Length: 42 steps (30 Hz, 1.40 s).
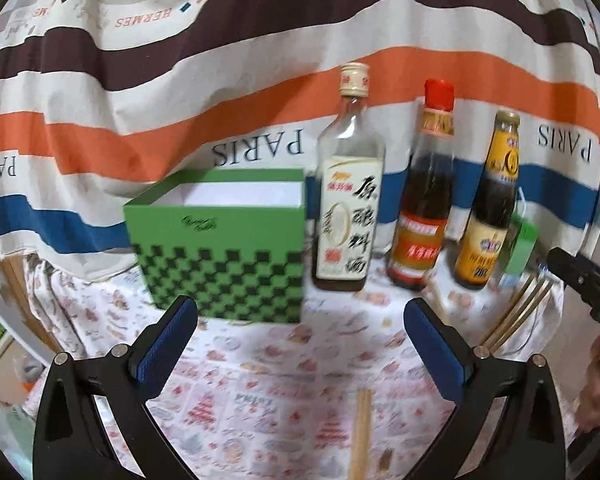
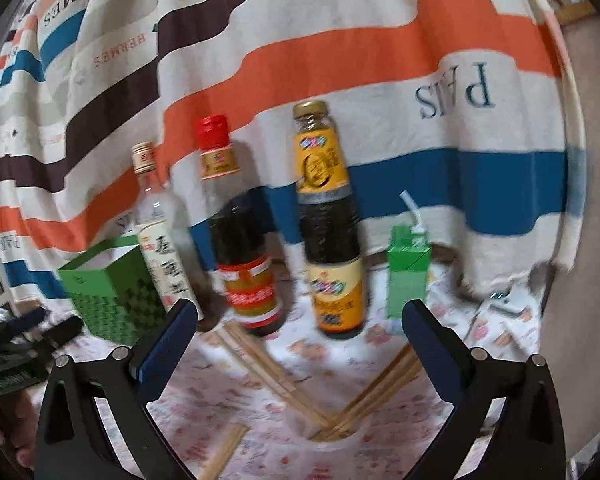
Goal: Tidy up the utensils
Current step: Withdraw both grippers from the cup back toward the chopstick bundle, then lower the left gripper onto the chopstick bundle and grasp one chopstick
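Wooden chopsticks (image 2: 284, 380) lie scattered on the patterned tablecloth, some crossing in a V near the front; one pair (image 1: 360, 432) lies between my left gripper's fingers. A green checkered open box (image 1: 220, 240) stands at the left of the bottles and shows again as the box (image 2: 112, 288). My left gripper (image 1: 300, 320) is open and empty, a little short of the box. My right gripper (image 2: 300, 324) is open and empty above the chopsticks, facing the bottles.
Three sauce bottles stand in a row: a clear one with white label (image 1: 348, 200), a red-capped one (image 1: 424, 200) and a yellow-labelled one (image 1: 488, 208). A green drink carton with a straw (image 2: 408, 276) stands right of them. A striped cloth (image 1: 180, 80) hangs behind.
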Motion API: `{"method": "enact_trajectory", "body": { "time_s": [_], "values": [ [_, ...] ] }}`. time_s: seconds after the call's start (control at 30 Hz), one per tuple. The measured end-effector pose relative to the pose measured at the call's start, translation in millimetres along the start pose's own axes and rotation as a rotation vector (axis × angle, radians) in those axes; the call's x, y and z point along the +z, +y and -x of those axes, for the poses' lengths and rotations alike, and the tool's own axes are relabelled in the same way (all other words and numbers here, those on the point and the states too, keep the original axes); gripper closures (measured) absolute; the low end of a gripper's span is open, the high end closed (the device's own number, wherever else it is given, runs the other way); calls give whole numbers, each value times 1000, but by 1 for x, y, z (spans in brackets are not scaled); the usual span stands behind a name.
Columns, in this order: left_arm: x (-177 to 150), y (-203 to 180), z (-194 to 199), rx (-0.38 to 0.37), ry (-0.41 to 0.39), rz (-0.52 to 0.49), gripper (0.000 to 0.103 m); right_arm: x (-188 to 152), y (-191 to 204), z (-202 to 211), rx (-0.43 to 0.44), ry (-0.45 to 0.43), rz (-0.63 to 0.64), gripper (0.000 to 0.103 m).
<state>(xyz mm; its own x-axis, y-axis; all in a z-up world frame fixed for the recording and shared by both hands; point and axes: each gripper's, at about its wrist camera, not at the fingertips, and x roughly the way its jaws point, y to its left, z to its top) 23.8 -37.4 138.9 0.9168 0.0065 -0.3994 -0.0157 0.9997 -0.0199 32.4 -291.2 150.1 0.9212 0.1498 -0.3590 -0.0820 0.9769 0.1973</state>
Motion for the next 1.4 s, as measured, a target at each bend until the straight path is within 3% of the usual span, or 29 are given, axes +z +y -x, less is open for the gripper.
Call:
{"method": "enact_trajectory", "body": {
  "time_s": [0.1, 0.23, 0.43, 0.53, 0.57, 0.63, 0.7, 0.83, 0.97, 1.0, 1.03, 1.1, 1.23, 1.33, 1.4],
  "values": [
    [-13, 11, 1, 4, 1, 8, 1, -10, 11, 1, -32, 39, 58, 0],
    [-30, 21, -7, -89, -38, 75, 1, -32, 22, 12, -80, 41, 129, 0],
    [-59, 13, -57, -68, 107, 52, 1, -74, 11, 16, -90, 28, 86, 0],
    [-81, 17, -76, -86, 174, 112, 3, -91, 1, 3, -54, 71, 58, 0],
    [-89, 19, -83, -106, 205, 139, 5, -96, 0, -4, -39, 116, 58, 1],
    [-104, 21, -102, -157, 298, 173, 20, -108, -1, -14, 14, 196, 61, 6],
    [-115, 19, -119, -180, 380, 185, 34, -120, -2, -26, 10, 280, 34, 11],
    [-124, 2, -143, -218, 516, 136, 54, -135, -5, -43, 4, 346, 12, 24],
    [-122, -25, -160, -244, 614, 43, 58, -145, -11, -53, -8, 388, -9, 31],
    [-121, -31, -166, -240, 640, 22, 64, -146, -14, -55, -4, 394, -26, 31],
    [-120, -37, -169, -238, 651, 2, 69, -147, -17, -56, -6, 399, -40, 31],
    [-116, -49, -174, -228, 655, -36, 69, -148, -22, -58, -11, 405, -60, 31],
    [-115, -60, -195, -148, 701, -67, 80, -146, -24, -59, -34, 403, -55, 31],
    [-116, -66, -200, -189, 698, -63, 80, -149, -26, -64, -12, 424, -60, 31],
    [-119, -70, -204, -175, 711, -78, 80, -151, -26, -67, -24, 437, -55, 31]
  ]
}}
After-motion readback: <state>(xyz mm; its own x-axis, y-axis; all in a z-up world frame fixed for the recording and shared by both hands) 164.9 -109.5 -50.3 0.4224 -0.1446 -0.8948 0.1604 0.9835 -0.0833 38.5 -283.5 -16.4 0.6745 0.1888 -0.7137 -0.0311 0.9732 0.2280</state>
